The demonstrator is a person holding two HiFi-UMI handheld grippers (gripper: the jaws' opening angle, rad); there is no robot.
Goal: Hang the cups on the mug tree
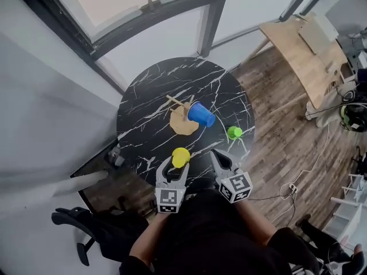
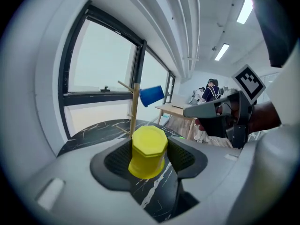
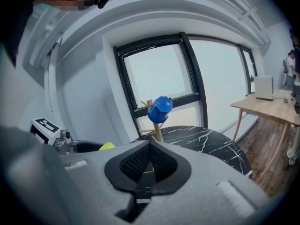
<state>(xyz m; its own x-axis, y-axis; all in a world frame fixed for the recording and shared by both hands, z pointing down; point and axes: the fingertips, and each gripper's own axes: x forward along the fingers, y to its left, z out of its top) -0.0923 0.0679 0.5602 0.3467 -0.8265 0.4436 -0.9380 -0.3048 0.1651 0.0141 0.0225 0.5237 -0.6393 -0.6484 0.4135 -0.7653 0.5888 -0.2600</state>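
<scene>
You're gripping the upturned yellow cup (image 2: 148, 150) mid-wall in the left gripper's (image 1: 175, 168) wide-set jaws over the counter's (image 1: 149, 96) near edge, the right gripper's (image 3: 149, 159) jaws pressing together empty; it's probably handling as light, stiff, slick plastic, so squeeze gently, leaving its mouth free for the mug tree (image 1: 184, 118).

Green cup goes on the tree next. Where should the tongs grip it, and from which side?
Probably across its round side wall, from the person's side: the green cup stands on end near the table edge, no handle showing, and the shut right tongs, nearest it, must open first.
</scene>
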